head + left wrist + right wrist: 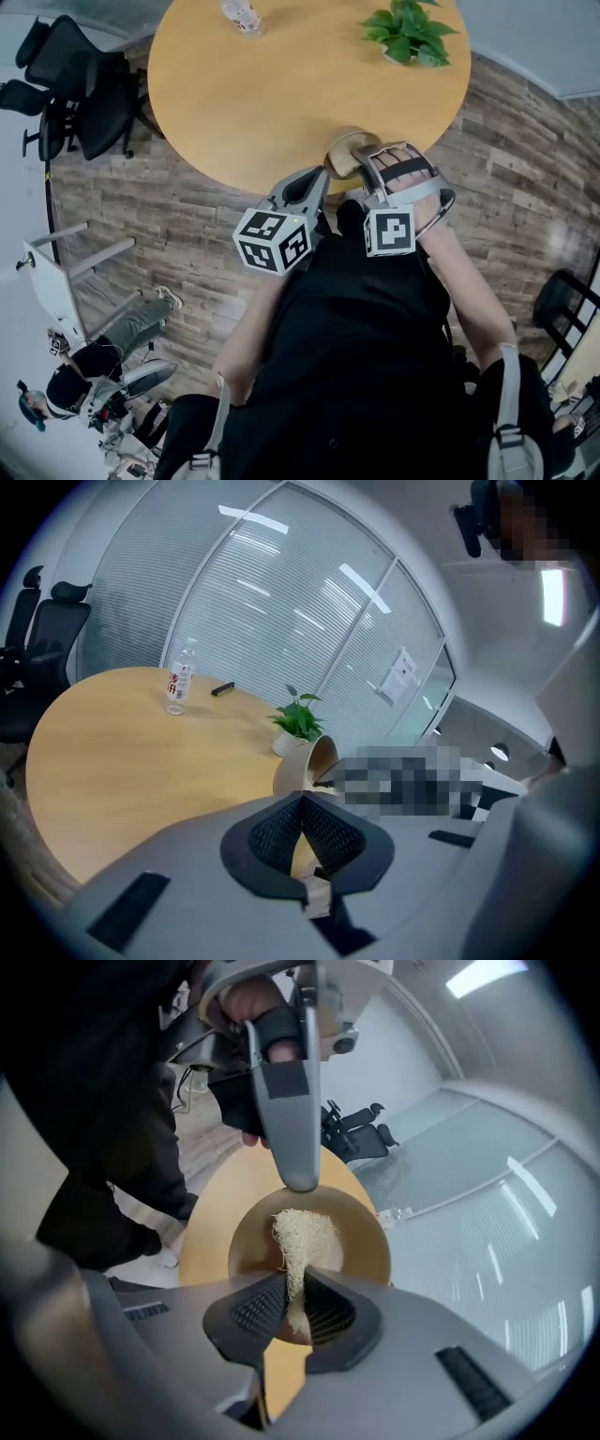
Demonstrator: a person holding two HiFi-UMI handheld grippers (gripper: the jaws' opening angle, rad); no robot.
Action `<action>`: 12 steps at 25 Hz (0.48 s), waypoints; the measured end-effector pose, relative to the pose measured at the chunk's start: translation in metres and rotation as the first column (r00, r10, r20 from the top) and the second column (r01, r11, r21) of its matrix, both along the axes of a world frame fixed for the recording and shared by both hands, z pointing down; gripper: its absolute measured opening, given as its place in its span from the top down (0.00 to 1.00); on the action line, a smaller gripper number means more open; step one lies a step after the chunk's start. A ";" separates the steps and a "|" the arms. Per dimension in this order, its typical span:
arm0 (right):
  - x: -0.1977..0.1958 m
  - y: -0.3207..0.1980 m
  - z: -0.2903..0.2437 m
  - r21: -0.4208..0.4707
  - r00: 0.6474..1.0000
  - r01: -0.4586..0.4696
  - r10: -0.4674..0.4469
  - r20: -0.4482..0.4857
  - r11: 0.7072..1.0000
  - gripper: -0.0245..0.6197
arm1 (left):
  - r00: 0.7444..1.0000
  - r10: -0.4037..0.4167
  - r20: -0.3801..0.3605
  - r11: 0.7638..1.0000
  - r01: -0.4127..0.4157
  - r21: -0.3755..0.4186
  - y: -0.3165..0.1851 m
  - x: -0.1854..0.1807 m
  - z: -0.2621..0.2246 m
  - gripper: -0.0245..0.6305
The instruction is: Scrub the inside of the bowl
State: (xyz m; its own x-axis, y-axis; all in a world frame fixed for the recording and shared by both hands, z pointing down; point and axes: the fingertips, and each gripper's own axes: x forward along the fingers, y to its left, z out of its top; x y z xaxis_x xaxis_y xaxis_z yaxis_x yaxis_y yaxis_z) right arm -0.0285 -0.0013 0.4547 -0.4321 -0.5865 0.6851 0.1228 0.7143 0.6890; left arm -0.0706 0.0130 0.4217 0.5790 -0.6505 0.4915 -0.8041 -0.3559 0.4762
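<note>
Nearest, the person's black top filled the lower head view, and the marker cubes and grey frames hid the tips of both tongs there. Only a tan sliver of the bowl (pixel 345 150) showed past them, at the near edge of the worktop (pixel 272 84). Whether it rested on the wood or was held just above could not be told.

The left tongs (pixel 302 801) were pinched narrow on the bowl's thin rim. A mosaic patch covered whatever lay right of the bowl in that view. The right tongs (pixel 292 1288) gripped a pale, stringy scrubber (pixel 302 1234), whose lower end was lost between the pads.

The bowl was tipped on its side, its mouth facing back toward the person and the right tongs. The scrubber's long axis ran from the pads straight into the hollow, its frayed end against the inner wall.

The worktop was round, of light wood. Toward its far side stood a clear bottle (pixel 242 16) and a small potted plant (pixel 408 33), well apart. A little dark thing beside the bottle was too small to identify. The floor (pixel 141 202) had wood-look planks. Black chairs (pixel 70 89) stood to the left, with a glass wall with blinds (pixel 281 602) beyond.
</note>
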 end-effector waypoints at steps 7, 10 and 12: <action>0.003 -0.012 -0.015 0.125 0.998 0.067 -0.066 -0.011 0.990 0.90 | 1.000 0.000 -0.017 1.000 0.000 0.004 -0.003 0.000 -0.001 0.94; 0.005 -0.014 -0.004 0.038 0.999 0.035 -0.036 0.025 0.999 0.90 | 1.000 0.020 -0.004 1.000 -0.020 0.014 -0.006 0.005 -0.002 0.94; 0.006 -0.014 0.003 -0.041 0.998 0.004 -0.001 0.059 0.999 0.90 | 1.000 0.026 0.002 1.000 -0.026 0.012 -0.007 0.007 -0.001 0.94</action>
